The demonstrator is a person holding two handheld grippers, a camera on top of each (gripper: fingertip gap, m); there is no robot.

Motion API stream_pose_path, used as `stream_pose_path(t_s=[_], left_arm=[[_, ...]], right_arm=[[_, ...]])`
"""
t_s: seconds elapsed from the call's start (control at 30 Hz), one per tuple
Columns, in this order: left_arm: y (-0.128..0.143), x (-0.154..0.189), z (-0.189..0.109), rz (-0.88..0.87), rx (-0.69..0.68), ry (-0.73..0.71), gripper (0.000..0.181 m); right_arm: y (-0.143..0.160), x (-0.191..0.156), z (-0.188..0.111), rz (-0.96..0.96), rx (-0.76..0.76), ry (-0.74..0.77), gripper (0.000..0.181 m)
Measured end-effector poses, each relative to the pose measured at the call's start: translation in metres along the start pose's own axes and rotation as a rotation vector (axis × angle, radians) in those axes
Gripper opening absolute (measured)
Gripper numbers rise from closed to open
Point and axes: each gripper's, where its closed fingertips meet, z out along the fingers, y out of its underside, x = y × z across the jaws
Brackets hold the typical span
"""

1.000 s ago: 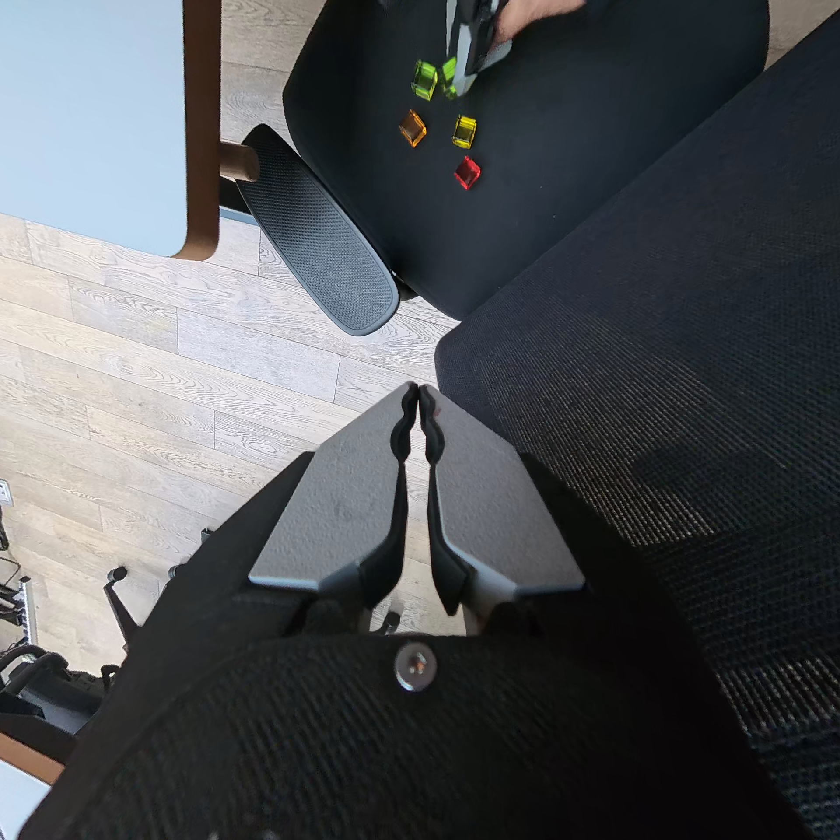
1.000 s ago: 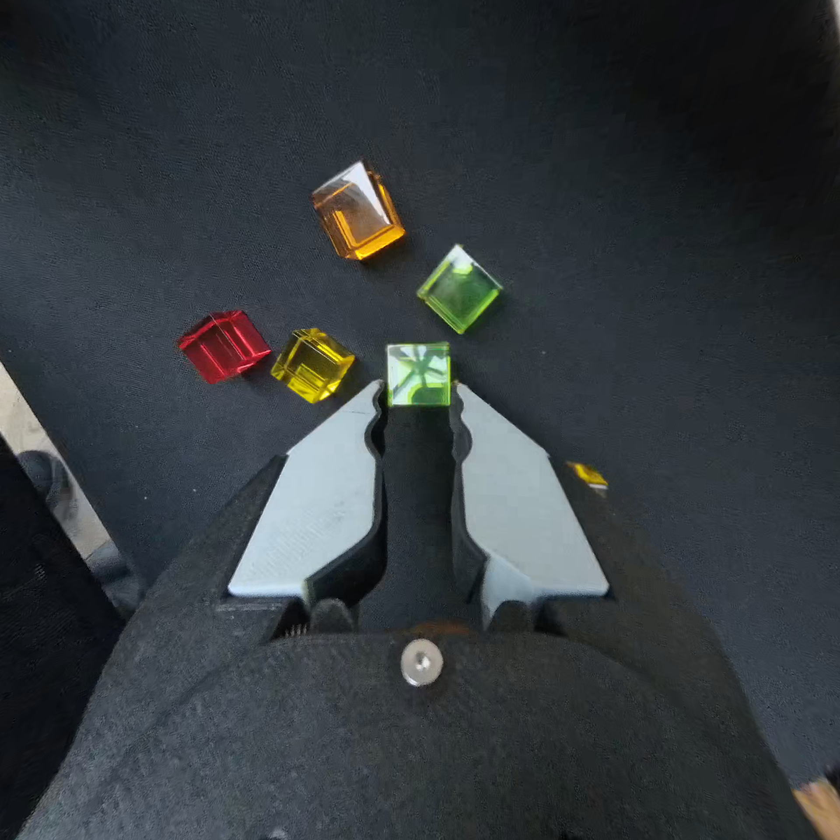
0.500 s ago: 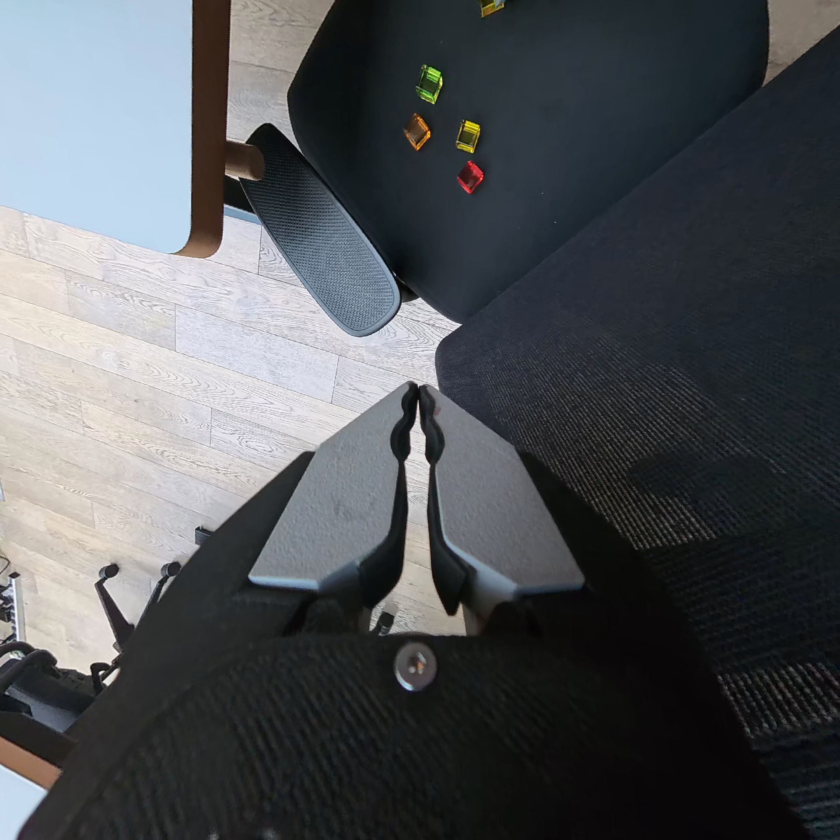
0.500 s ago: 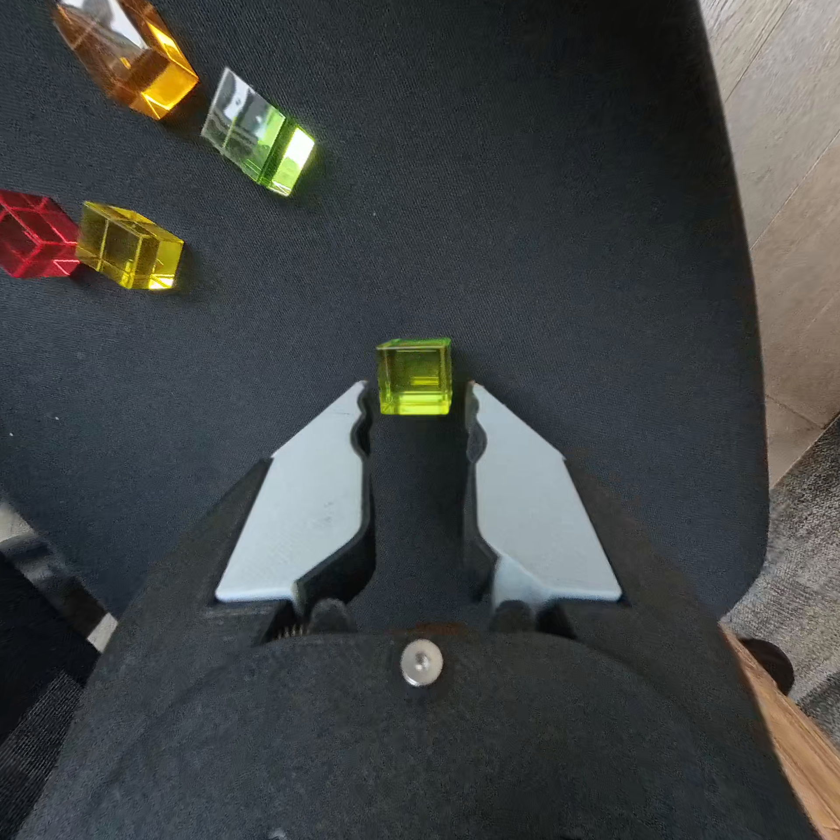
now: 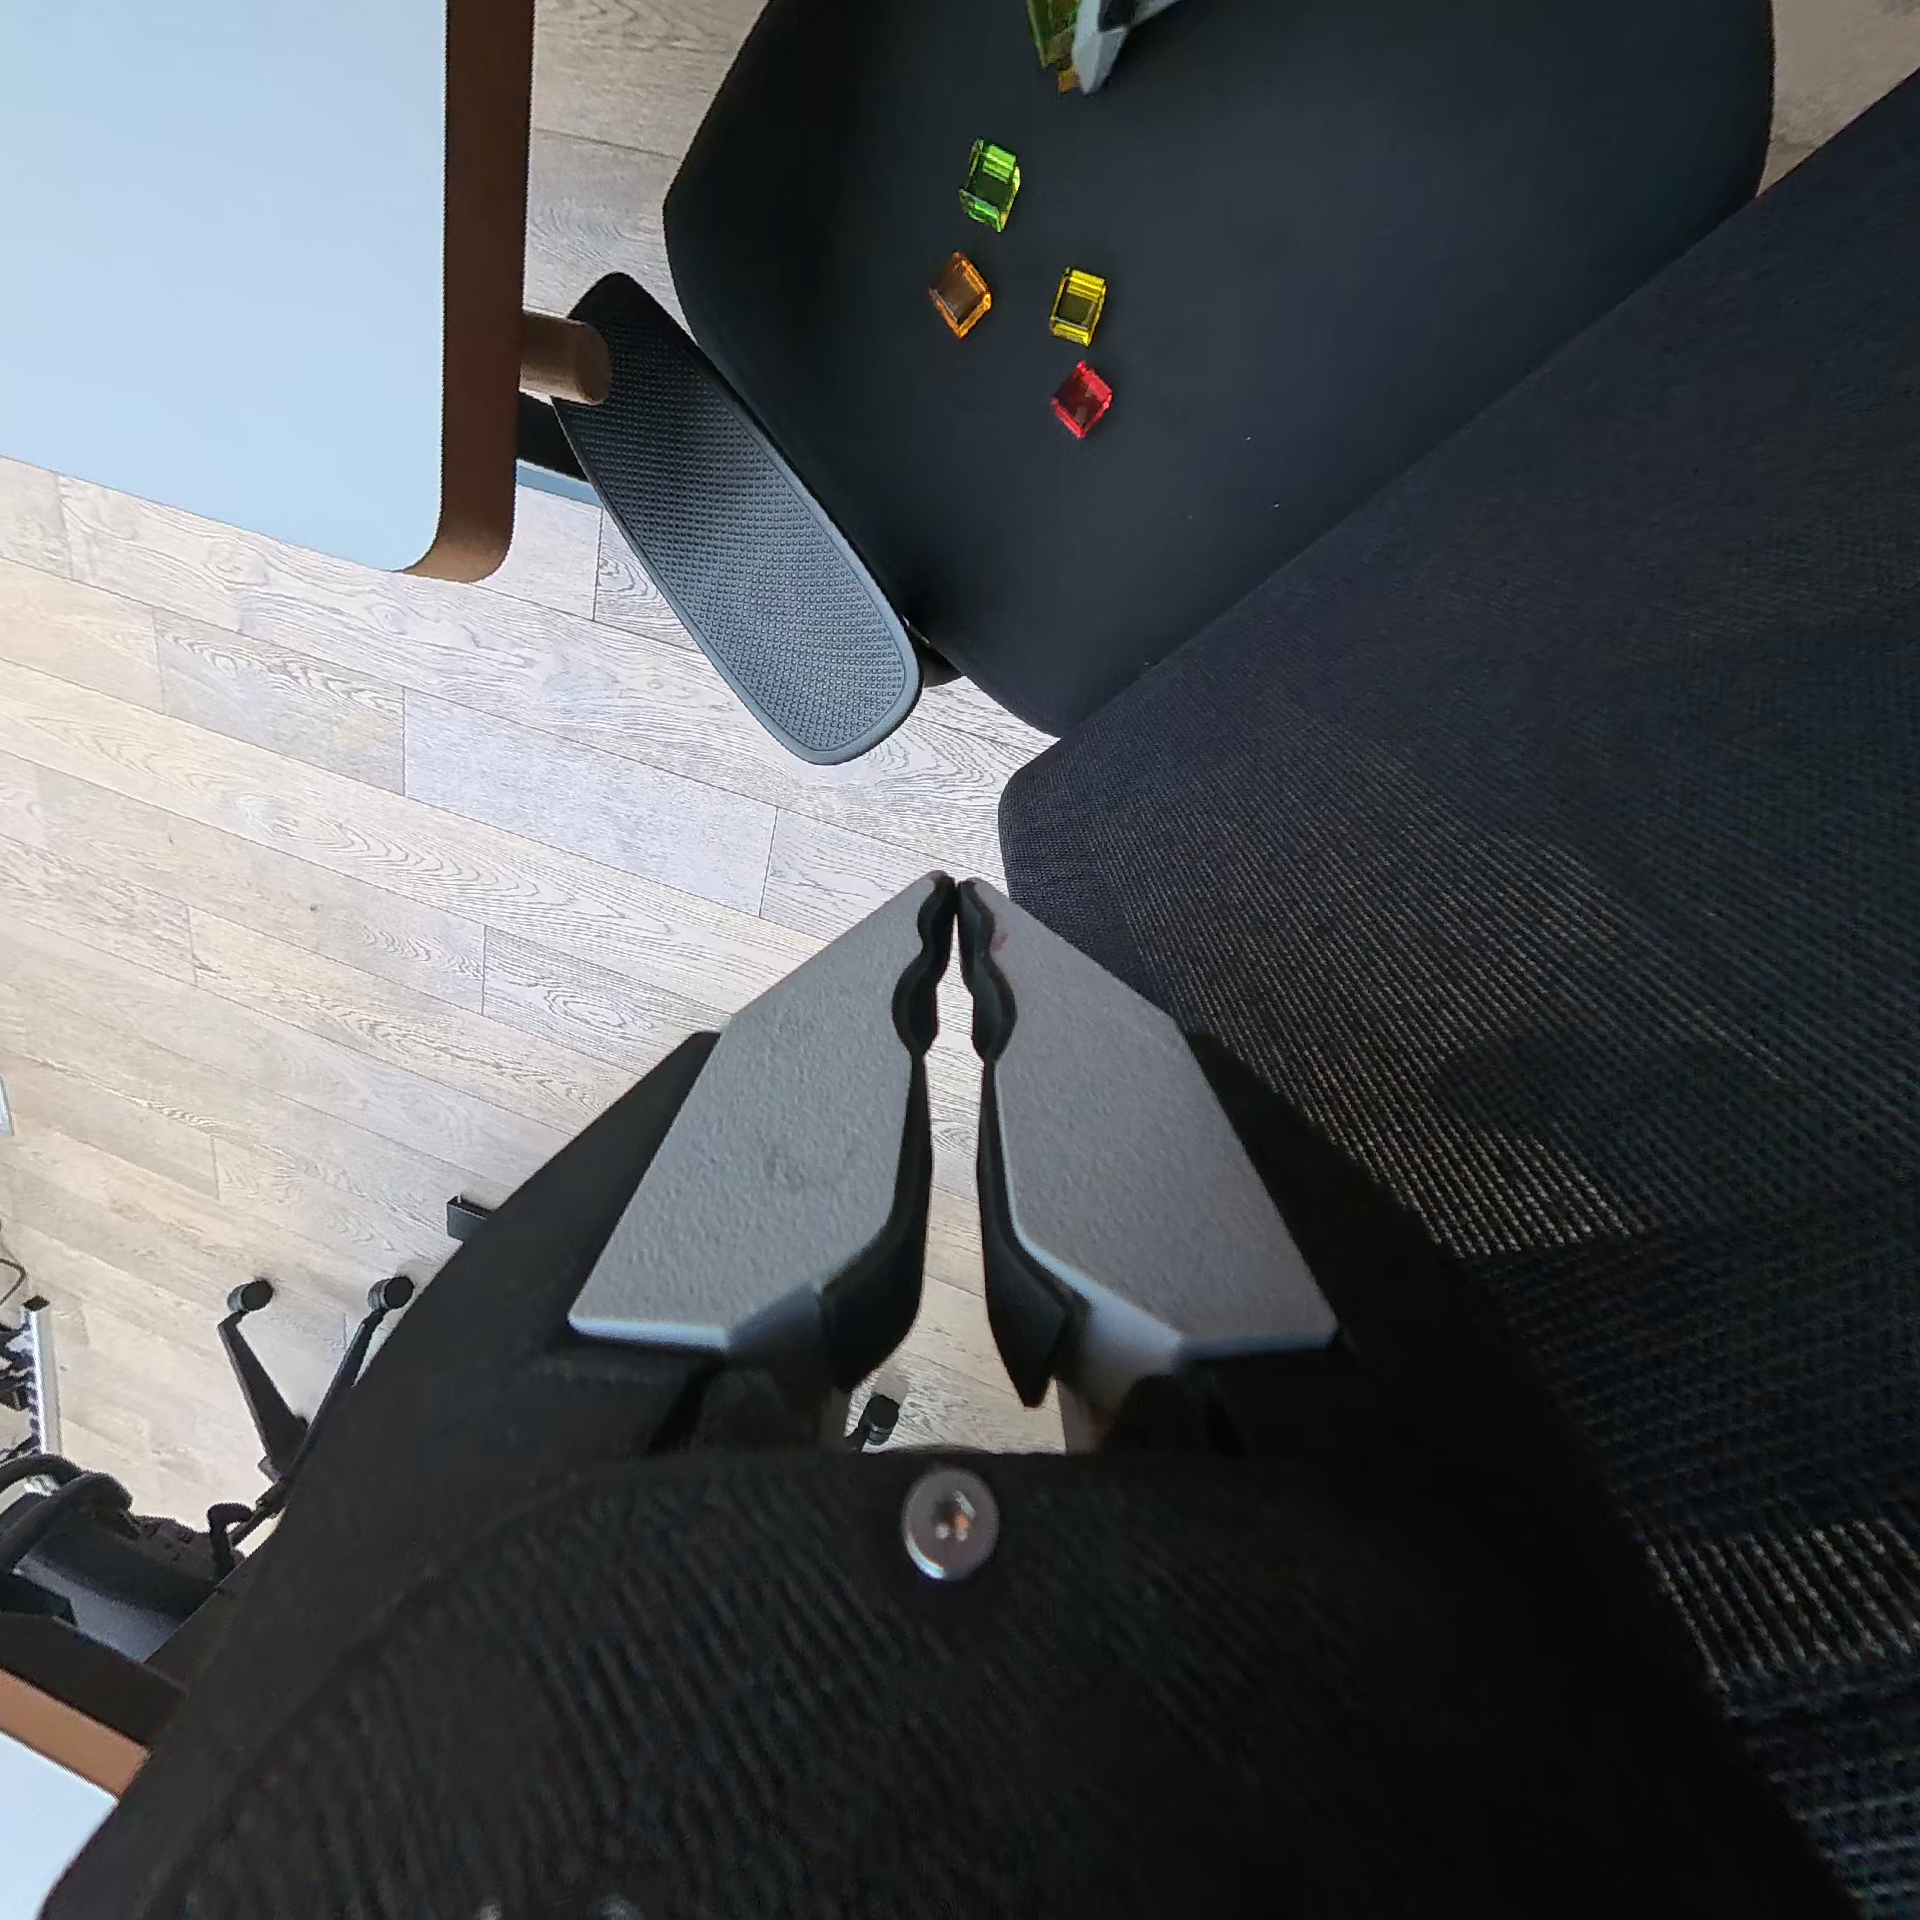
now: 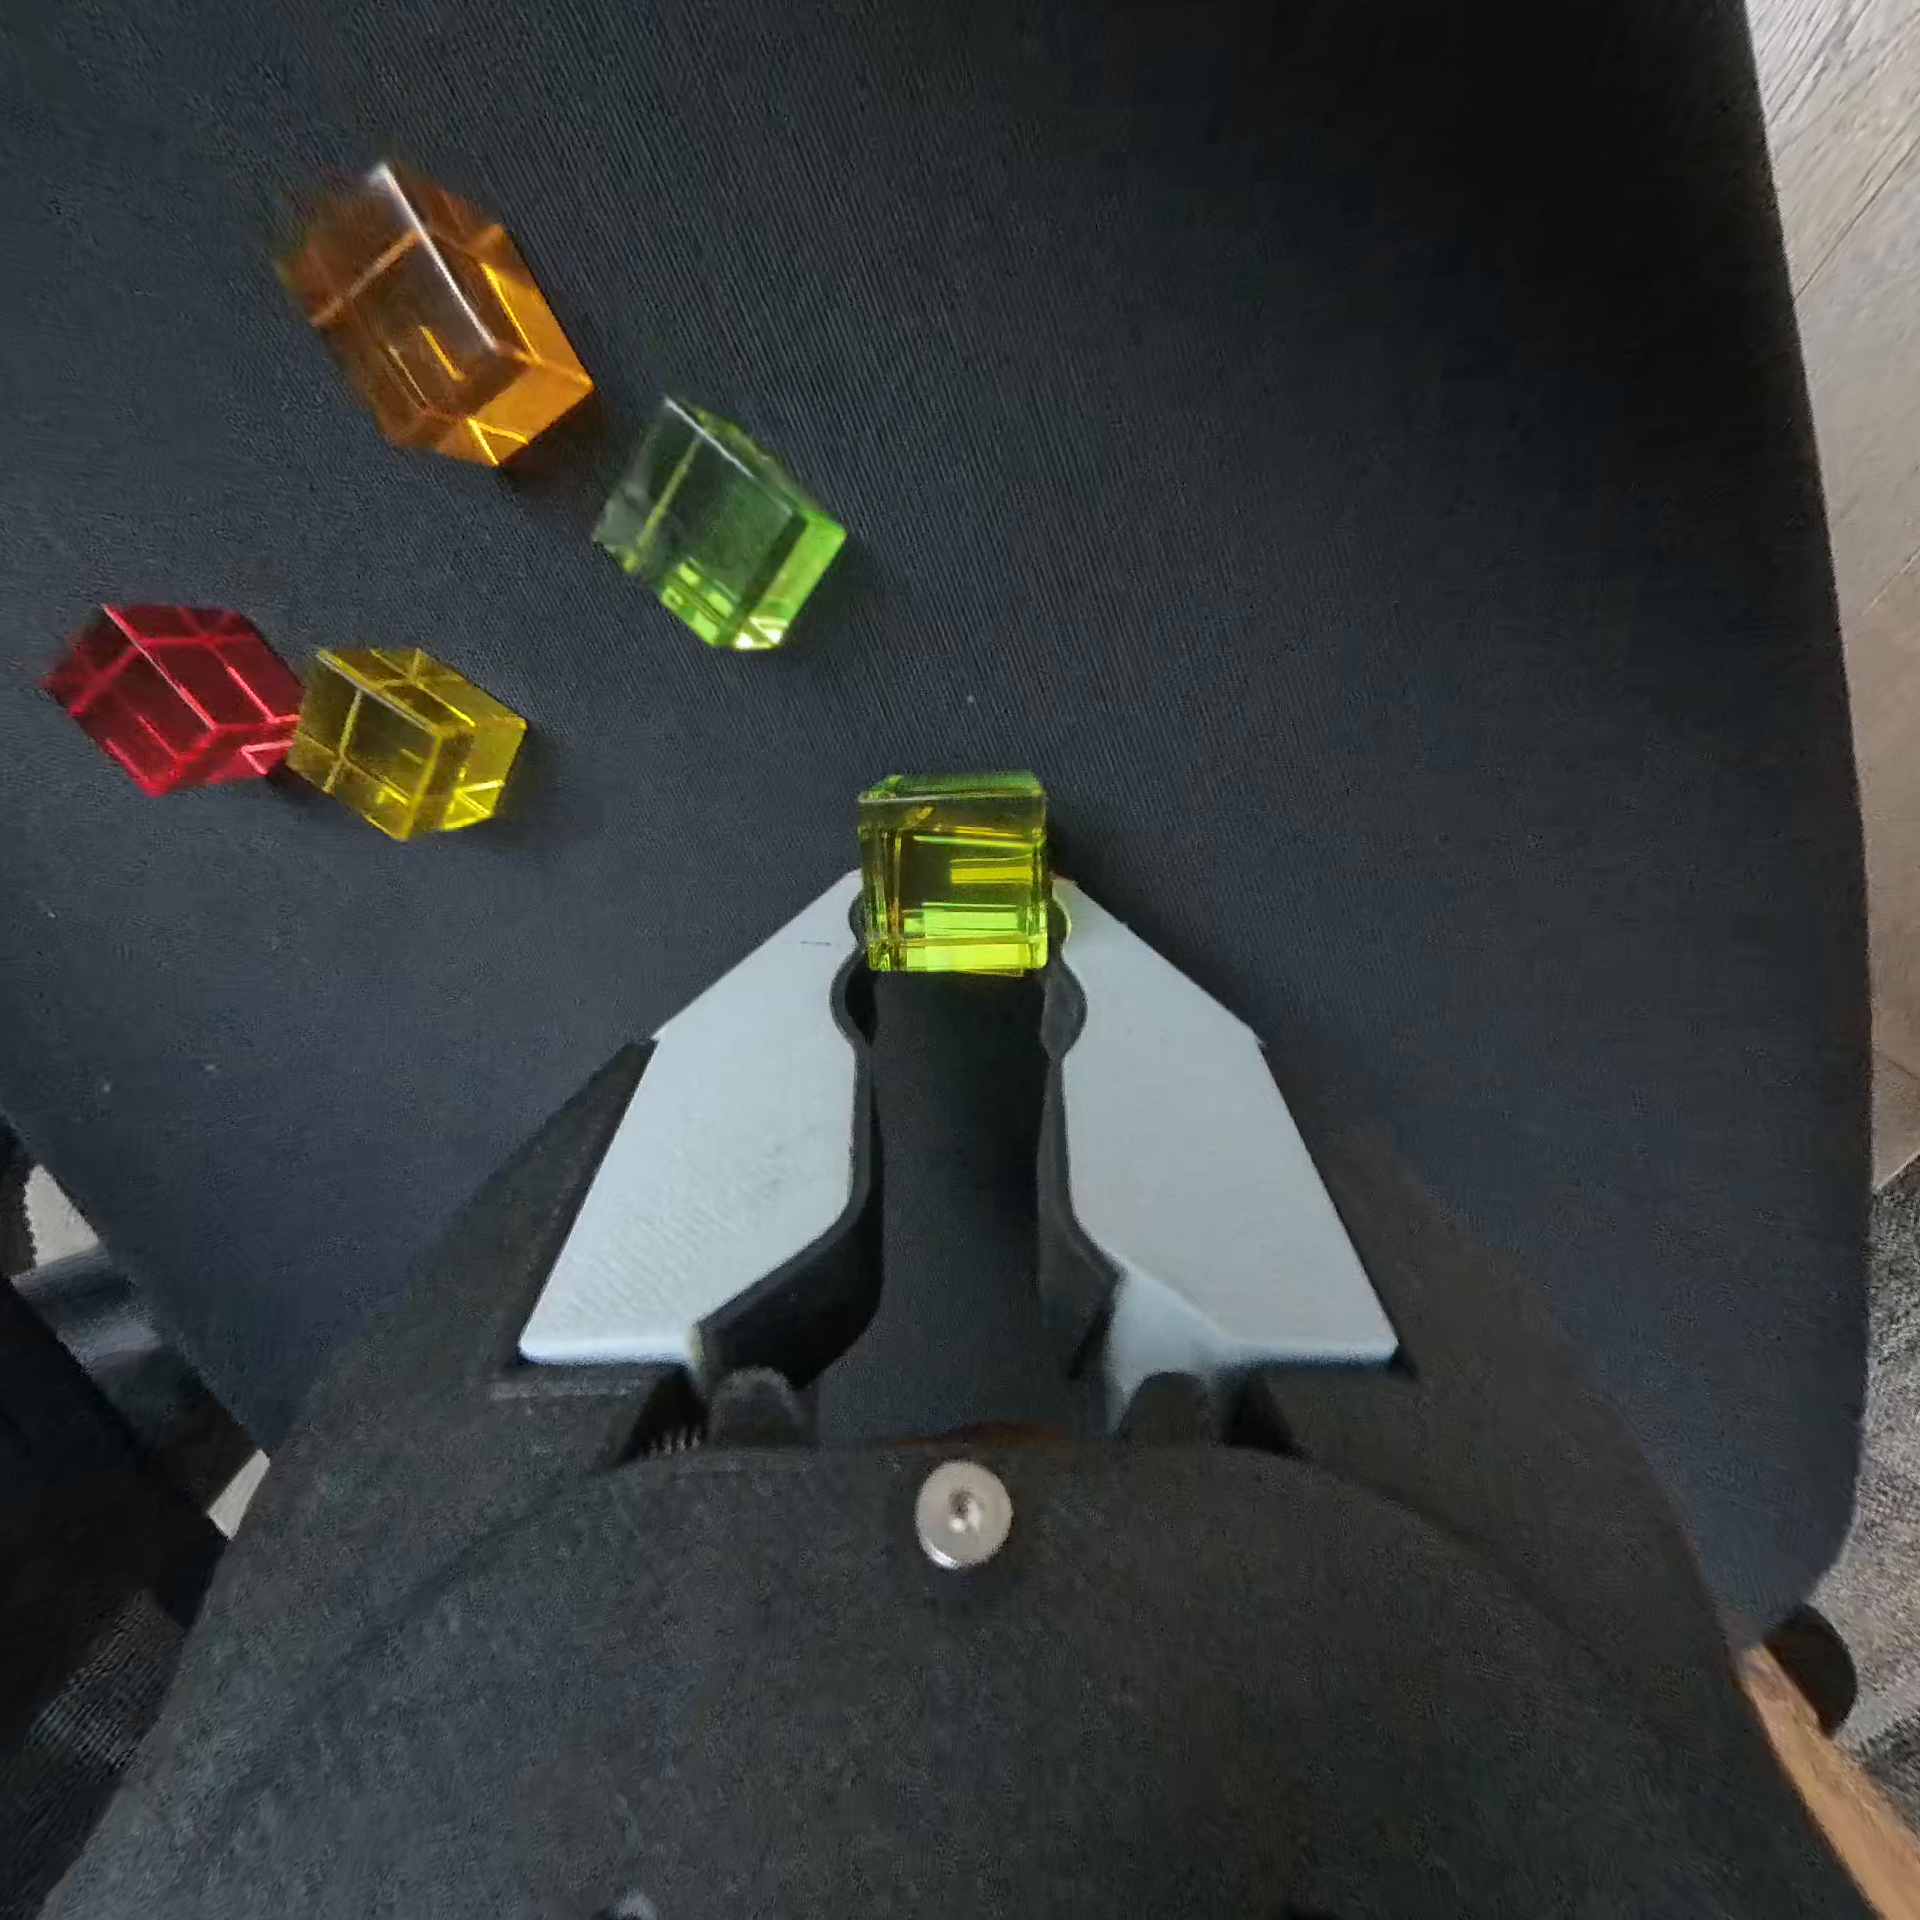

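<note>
My right gripper (image 6: pixel 954 914) is shut on a clear yellow-green cube (image 6: pixel 954 878) and holds it just above a black chair seat (image 6: pixel 1299 468). On the seat to its left lie a green cube (image 6: pixel 722 525), an orange cube (image 6: pixel 436 312), a yellow cube (image 6: pixel 407 740) and a red cube (image 6: pixel 171 694). My left gripper (image 5: pixel 954 894) is shut and empty over the wood floor, at the edge of a nearer black mesh seat (image 5: pixel 1558 935). Far off in the left wrist view lie the green (image 5: pixel 989 185), orange (image 5: pixel 958 295), yellow (image 5: pixel 1078 304) and red (image 5: pixel 1083 400) cubes.
A black armrest (image 5: pixel 738 520) sticks out left of the far seat. A light blue table with a brown edge (image 5: pixel 473 312) stands at the upper left. Chair bases and cables lie on the wood floor (image 5: pixel 312 883) at the lower left. The right gripper's tip (image 5: pixel 1096 36) shows at the top.
My right gripper carried the yellow-green cube away from the other cubes toward the seat's right side, then came back a little closer to them. My left gripper stayed shut and nearly still.
</note>
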Motion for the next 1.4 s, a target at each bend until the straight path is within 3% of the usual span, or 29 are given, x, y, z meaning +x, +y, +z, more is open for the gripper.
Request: stream_pose_path(t_s=[0.27, 0.37, 0.53, 0.73, 0.93, 1.07, 1.2, 1.4], left_arm=[[0.001, 0.0, 0.0, -0.003, 0.0, -0.002, 0.0], [0.0, -0.001, 0.0, -0.005, 0.003, -0.003, 0.0], [-0.001, -0.001, -0.001, -0.011, 0.009, -0.002, 0.0], [-0.001, -0.002, -0.001, -0.012, 0.013, -0.004, 0.0], [-0.001, -0.002, -0.001, -0.011, 0.011, -0.005, 0.0], [-0.001, -0.002, -0.001, -0.015, 0.011, -0.007, 0.0], [-0.001, -0.003, -0.001, -0.022, 0.01, -0.01, 0.0], [-0.003, -0.003, -0.002, -0.019, 0.022, -0.009, 0.0]], right_arm=[[-0.025, -0.008, 0.008, 0.009, 0.029, -0.005, 0.03], [-0.019, -0.01, 0.004, 0.027, 0.032, -0.013, 0.043], [0.002, -0.02, -0.004, 0.045, 0.037, -0.016, 0.04], [0.011, -0.057, -0.009, 0.078, 0.076, -0.083, 0.035], [-0.011, -0.097, 0.002, 0.041, 0.098, -0.159, 0.034], [-0.018, -0.105, 0.018, 0.16, 0.054, -0.151, 0.045], [-0.026, -0.104, 0.022, 0.314, 0.098, -0.095, 0.034], [-0.02, -0.092, 0.019, 0.327, 0.077, 0.02, 0.035]])
